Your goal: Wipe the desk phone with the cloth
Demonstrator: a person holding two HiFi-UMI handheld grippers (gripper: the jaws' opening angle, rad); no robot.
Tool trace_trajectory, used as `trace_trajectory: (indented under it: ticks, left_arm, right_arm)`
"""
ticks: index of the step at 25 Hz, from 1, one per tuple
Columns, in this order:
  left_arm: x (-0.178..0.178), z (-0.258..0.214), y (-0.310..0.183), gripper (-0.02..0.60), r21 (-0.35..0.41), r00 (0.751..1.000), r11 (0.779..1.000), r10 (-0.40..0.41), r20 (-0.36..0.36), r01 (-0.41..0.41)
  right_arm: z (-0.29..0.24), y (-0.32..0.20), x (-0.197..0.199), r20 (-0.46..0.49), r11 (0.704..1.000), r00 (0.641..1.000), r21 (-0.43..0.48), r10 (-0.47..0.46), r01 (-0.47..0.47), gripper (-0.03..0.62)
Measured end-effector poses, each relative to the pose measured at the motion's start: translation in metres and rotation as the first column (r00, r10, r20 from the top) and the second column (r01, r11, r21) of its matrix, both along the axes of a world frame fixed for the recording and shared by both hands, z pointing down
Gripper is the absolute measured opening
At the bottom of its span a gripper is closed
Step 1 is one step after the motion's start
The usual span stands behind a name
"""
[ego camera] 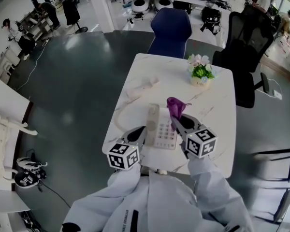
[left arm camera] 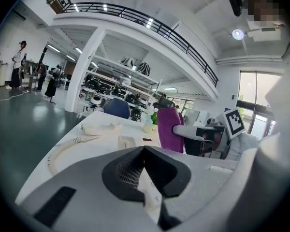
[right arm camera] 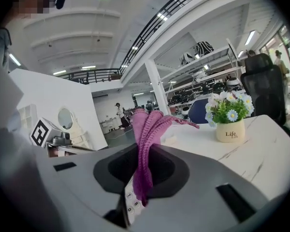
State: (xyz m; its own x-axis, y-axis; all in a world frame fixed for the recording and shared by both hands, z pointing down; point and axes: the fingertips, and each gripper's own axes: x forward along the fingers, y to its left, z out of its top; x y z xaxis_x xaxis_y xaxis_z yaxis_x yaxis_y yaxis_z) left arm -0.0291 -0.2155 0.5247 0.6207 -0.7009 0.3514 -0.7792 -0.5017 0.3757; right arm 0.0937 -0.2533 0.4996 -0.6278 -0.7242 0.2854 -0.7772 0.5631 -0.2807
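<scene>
The cream desk phone [ego camera: 162, 128] sits near the front of the white table [ego camera: 217, 129]. Its handset [ego camera: 141, 88] lies off the cradle at the far left, joined by a curly cord [ego camera: 120, 111]. My right gripper [ego camera: 178, 118] is shut on a purple cloth [ego camera: 175, 105] that sticks up above the phone's right side. In the right gripper view the cloth [right arm camera: 147, 129] rises between the jaws, with phone keys [right arm camera: 130, 203] just beneath. My left gripper [ego camera: 140, 131] is at the phone's left edge; in its own view the left gripper [left arm camera: 145, 152] has its jaws together and holds nothing.
A small pot of flowers [ego camera: 201, 74] stands at the far right of the table. A blue chair [ego camera: 170, 30] is behind the table and a black office chair [ego camera: 244, 57] is at its right. People stand far off at the back left.
</scene>
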Motion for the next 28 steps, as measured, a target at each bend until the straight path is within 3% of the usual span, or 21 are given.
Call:
trace_trajectory:
  ticks: [6,12,18,28]
  left_arm:
    - [-0.012,0.005,-0.018,-0.002,-0.015,1.0,1.0,0.011,-0.006,-0.011]
    - [-0.019,0.006,-0.031,-0.003,-0.02,0.999,0.999,0.032,-0.013,-0.032]
    - [-0.029,0.008,-0.039,-0.002,-0.029,0.999,0.999,0.032,-0.017,-0.032]
    - [-0.044,0.017,-0.049,-0.003,-0.044,0.998,0.997,0.054,-0.027,-0.056]
  right_arm:
    - [-0.001,-0.024,-0.006,-0.065,0.999,0.997,0.027,0.036,-0.035,0.038]
    - [0.002,-0.042,-0.017,-0.201,0.997,0.979,0.074,0.042,-0.027,0.038]
    - [0.025,-0.051,-0.033,-0.304,0.999,0.953,0.03,-0.008,0.018,0.039]
    - [0.052,-0.055,-0.055,-0.342,0.998,0.938,-0.045,-0.055,0.042,0.038]
